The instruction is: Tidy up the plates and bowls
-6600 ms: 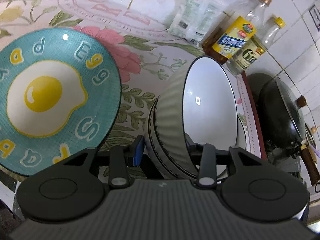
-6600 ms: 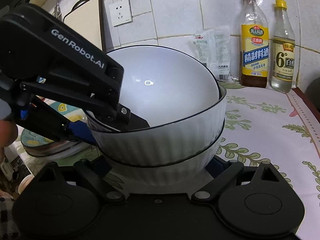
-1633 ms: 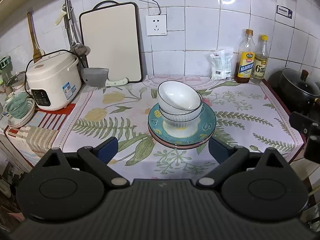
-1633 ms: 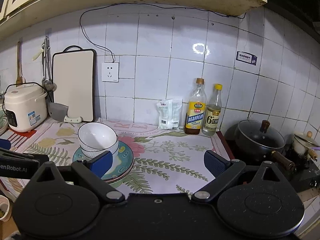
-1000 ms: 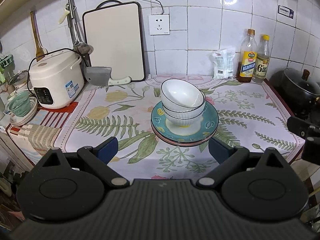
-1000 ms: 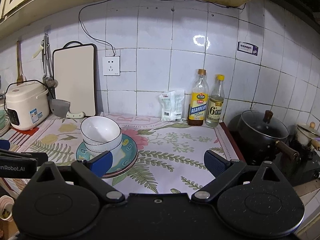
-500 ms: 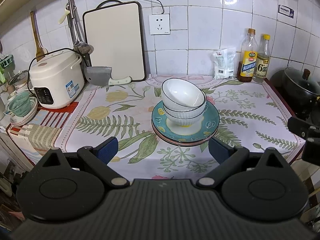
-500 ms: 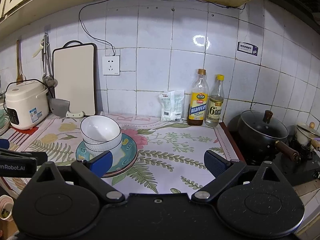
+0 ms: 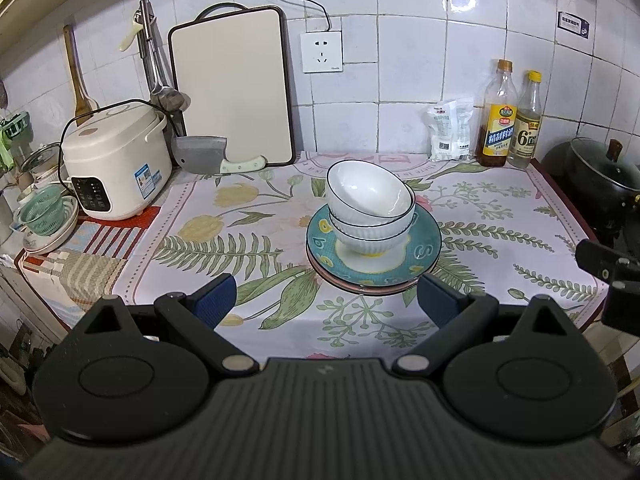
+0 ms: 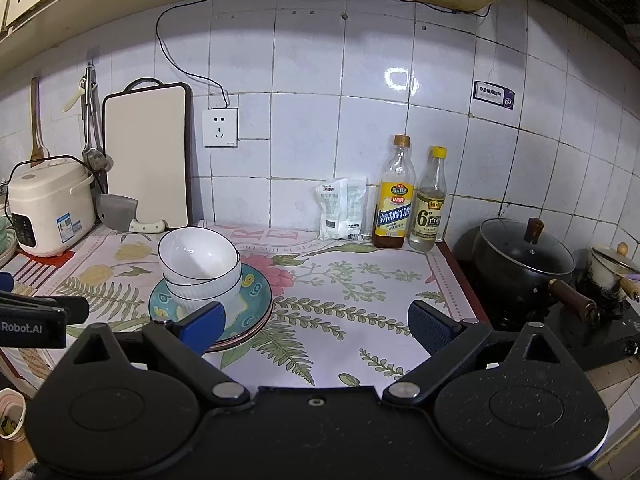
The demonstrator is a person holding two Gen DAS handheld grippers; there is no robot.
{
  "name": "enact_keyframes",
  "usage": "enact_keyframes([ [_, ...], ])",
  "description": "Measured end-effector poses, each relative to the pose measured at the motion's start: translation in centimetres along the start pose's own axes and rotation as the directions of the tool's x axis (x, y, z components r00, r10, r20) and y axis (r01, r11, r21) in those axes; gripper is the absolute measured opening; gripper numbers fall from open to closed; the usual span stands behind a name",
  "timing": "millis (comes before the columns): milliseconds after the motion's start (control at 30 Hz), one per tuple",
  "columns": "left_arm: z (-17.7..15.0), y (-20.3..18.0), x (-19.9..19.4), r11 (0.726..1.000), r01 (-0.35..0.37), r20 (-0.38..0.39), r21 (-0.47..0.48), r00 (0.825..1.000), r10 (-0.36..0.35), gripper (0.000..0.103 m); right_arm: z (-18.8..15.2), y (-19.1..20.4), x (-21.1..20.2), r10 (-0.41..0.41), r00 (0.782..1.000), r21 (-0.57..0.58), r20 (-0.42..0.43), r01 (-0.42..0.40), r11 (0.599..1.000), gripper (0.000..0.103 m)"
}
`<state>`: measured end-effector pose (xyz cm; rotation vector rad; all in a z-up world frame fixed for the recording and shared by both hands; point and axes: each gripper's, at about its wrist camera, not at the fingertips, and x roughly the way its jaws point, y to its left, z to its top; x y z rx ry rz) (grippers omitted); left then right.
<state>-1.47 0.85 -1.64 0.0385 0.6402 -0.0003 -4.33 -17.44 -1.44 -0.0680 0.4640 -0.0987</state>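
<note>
A flowered cloth covers the worktop (image 9: 256, 240) under a white tiled wall. Ahead of the left tool (image 9: 326, 300), whose jaws stand spread and empty, two white bowls (image 9: 370, 208) sit nested and tilted on a stack of plates (image 9: 424, 248), the top one teal. Beyond and to its left are a rice cooker (image 9: 116, 164), a cleaver (image 9: 204, 154) and a cutting board (image 9: 232, 88) leaning on the wall; to its right stand two bottles (image 9: 512, 120) and a black lidded pot (image 9: 604, 172). The right tool (image 10: 316, 326) is likewise spread wide with nothing between its pads; from it the bowls lie ahead to the left.

The lower plates show only as thin rims, so their number cannot be told. The right tool's left pad covers the near edge of the plates. Each tool shows only as a dark sliver at the other view's edge.

Against 6.6 seconds ago, when both tools were closed around the bowls, both are now released and drawn well back; over the last half second almost nothing has shifted.
</note>
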Motion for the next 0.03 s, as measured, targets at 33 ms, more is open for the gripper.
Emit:
enact_keyframes([
  [33,0.01,0.04,-0.04,1.000,0.001,0.002,0.001,1.000,-0.001,0.098,-0.01,-0.01,0.02,0.000,1.000,0.001,0.000,0.000,1.000,0.100],
])
